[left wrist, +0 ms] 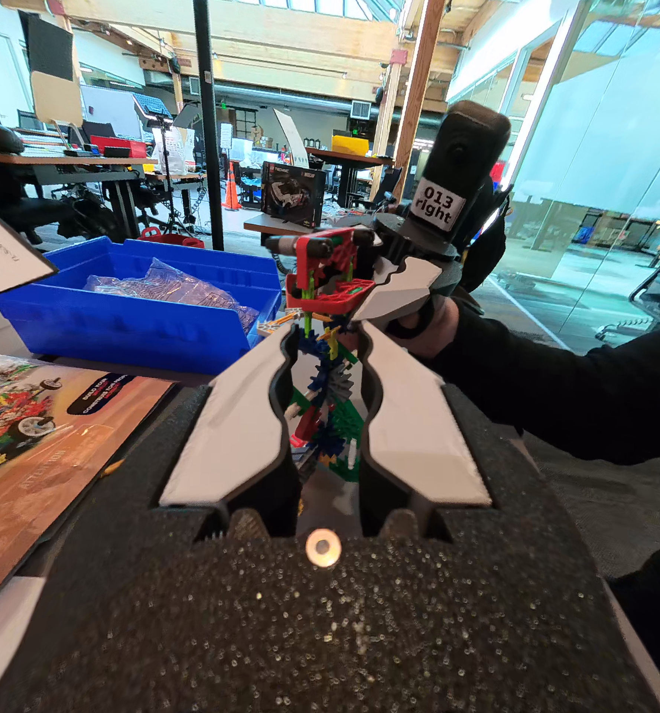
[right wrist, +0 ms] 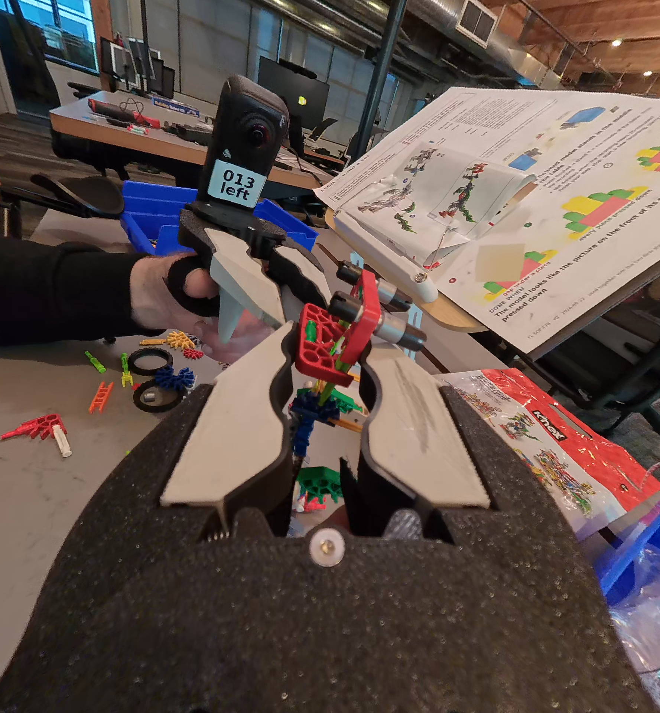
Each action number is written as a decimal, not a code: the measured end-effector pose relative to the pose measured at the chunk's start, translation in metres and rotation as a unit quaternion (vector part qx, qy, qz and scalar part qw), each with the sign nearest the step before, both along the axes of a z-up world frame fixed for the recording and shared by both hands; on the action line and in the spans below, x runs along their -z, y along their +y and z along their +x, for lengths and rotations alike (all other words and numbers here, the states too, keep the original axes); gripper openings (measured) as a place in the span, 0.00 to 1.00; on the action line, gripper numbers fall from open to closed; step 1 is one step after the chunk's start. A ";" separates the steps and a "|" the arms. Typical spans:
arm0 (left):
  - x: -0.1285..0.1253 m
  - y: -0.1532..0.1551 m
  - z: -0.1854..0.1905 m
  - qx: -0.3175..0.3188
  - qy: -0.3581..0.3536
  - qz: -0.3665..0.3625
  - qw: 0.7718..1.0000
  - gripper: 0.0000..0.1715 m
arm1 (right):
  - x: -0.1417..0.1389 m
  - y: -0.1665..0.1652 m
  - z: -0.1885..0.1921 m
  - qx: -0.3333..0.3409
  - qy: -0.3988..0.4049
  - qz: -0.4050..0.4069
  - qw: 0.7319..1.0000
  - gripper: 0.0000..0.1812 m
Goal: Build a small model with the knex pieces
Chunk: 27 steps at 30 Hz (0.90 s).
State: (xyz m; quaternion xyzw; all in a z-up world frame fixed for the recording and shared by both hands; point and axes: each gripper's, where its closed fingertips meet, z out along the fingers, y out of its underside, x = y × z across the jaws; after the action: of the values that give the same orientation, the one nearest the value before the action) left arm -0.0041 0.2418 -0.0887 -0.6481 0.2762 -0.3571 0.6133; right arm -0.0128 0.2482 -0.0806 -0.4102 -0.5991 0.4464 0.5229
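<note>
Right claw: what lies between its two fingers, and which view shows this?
The red panel of a toy rod model sits between the fingers of the right claw, apparently pinched. The right wrist view shows it.

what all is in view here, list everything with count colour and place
multicoloured plastic rod-and-connector model: one, red panels on top, blue and green below, held up between both grippers
blue plastic bin: one, behind the model in the left wrist view, clear bags inside
loose plastic pieces: several, orange, green, yellow, red, blue, scattered on the grey table
black rubber tyres: two, on the table by the loose pieces
printed instruction sheet: one, white, on a tilted stand to the right
red printed plastic bag: one, flat, right of the right gripper
printed booklet: one, orange, left of the left gripper
left gripper: grey fingers around the model's lower part
right gripper: grey fingers around the red top
hand: on the left gripper's handle
</note>
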 end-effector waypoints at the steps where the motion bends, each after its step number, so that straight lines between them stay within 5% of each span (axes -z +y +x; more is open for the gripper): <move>1: -0.002 -0.001 -0.001 0.006 -0.016 -0.002 1.000 0.15 | 0.000 0.000 0.001 -0.004 0.000 -0.004 1.000 0.15; 27: -0.004 0.005 0.000 0.015 -0.073 -0.003 0.997 0.10 | 0.005 0.001 -0.002 -0.008 0.004 -0.030 0.999 0.13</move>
State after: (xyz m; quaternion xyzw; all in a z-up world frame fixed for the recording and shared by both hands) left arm -0.0036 0.2467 -0.0846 -0.6183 0.2394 -0.4131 0.6242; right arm -0.0146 0.2494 -0.0859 -0.4188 -0.5865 0.4705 0.5092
